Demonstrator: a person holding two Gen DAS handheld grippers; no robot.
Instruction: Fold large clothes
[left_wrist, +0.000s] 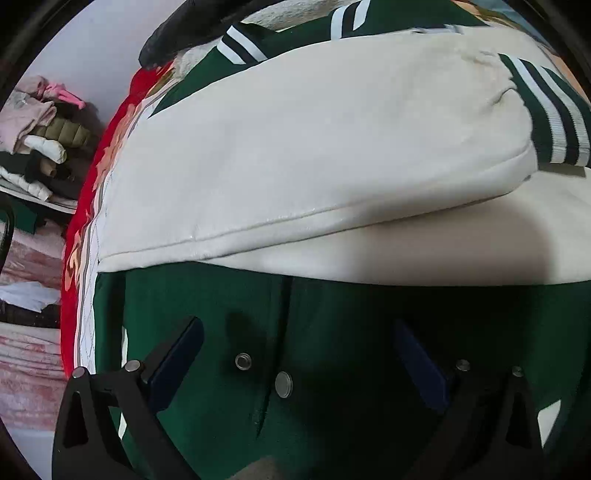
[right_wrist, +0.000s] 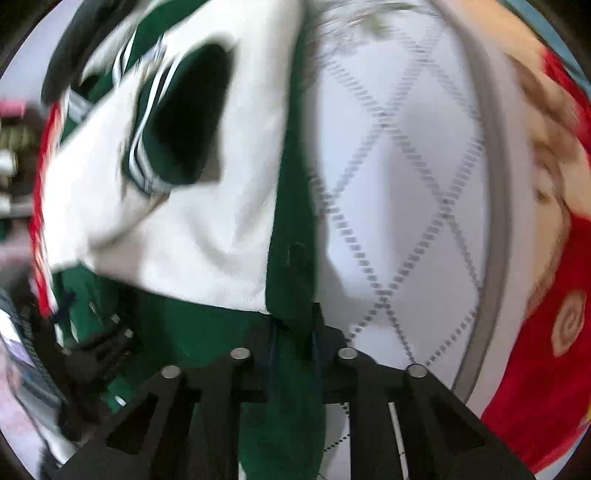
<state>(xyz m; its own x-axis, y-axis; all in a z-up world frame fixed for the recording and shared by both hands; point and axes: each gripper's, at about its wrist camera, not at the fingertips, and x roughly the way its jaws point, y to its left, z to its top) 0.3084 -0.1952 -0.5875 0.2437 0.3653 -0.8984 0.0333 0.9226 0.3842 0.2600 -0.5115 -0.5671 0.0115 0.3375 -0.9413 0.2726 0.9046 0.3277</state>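
Jacket (left_wrist: 295, 155): smooth cream sleeves, ribbed cuffs (left_wrist: 554, 122)

a bedroom: quilted bedspread (right_wrist: 399, 166), stacked folded clothes (left_wrist: 40, 147) alongside.

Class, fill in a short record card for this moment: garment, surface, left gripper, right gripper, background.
garment: green jacket with cream sleeves folded across its front, striped cuff
surface: white quilted cover with red patterned border
left gripper: jaws wide apart above the snap buttons, holding nothing
right gripper: shut on the jacket's green edge
background: pile of folded clothes at left
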